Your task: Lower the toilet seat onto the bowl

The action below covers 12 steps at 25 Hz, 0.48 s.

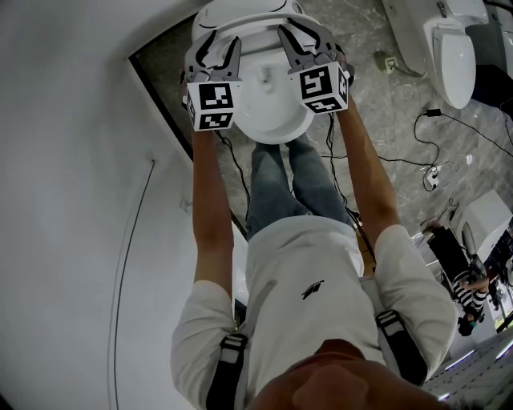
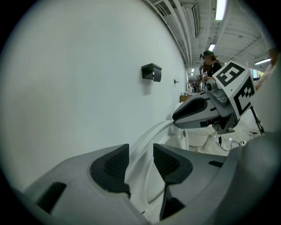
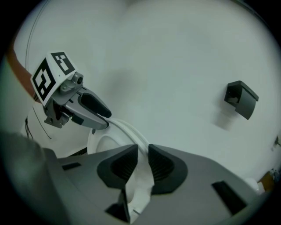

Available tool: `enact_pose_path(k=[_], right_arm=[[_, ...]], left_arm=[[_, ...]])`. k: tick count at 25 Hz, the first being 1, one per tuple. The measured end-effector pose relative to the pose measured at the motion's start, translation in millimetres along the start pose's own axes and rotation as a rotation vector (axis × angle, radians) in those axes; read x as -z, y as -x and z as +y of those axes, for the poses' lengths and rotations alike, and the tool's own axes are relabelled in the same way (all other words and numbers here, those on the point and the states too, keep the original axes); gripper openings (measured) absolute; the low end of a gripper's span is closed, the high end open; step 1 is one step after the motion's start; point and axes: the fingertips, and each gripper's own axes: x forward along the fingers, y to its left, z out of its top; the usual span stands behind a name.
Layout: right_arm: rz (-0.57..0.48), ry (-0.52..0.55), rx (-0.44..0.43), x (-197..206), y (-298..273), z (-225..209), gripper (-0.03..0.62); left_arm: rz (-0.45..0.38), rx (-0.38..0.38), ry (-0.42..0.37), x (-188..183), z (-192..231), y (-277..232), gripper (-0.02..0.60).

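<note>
The white toilet bowl (image 1: 268,104) stands against the wall, under both grippers. Its seat (image 1: 240,11) is raised, and its thin white rim (image 2: 147,134) curves up beside the wall. My left gripper (image 1: 216,44) is open at the rim's left side: the rim runs through the gap between its dark pads (image 2: 112,165) without touching both. My right gripper (image 1: 303,36) is at the rim's right side, and its pads (image 3: 162,165) press on the seat's white edge (image 3: 129,127). Each gripper shows in the other's view, the right gripper (image 2: 197,114) and the left gripper (image 3: 88,110).
A plain white wall (image 1: 80,200) runs close along the left. A black holder (image 2: 151,72) is fixed to it above the toilet. Another toilet (image 1: 453,56) and loose cables (image 1: 433,144) are on the marble floor at the right. A person (image 1: 465,288) stands further right.
</note>
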Motion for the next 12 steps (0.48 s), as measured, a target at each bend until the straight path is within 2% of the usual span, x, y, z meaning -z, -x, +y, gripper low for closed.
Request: enact_pose_path(k=[4, 7, 12], right_arm=[[-0.002, 0.008, -0.003, 4, 4, 0, 0.084], [-0.003, 0.008, 0.0, 6, 7, 1, 0.081], [-0.006, 0.008, 0.0, 7, 14, 7, 0.081]], left_arm=[[0.009, -0.006, -0.002, 2, -1, -2, 0.178], [0.008, 0.012, -0.002, 3, -4, -1, 0.144], [0.008, 0.023, -0.01, 6, -9, 6, 0.139]])
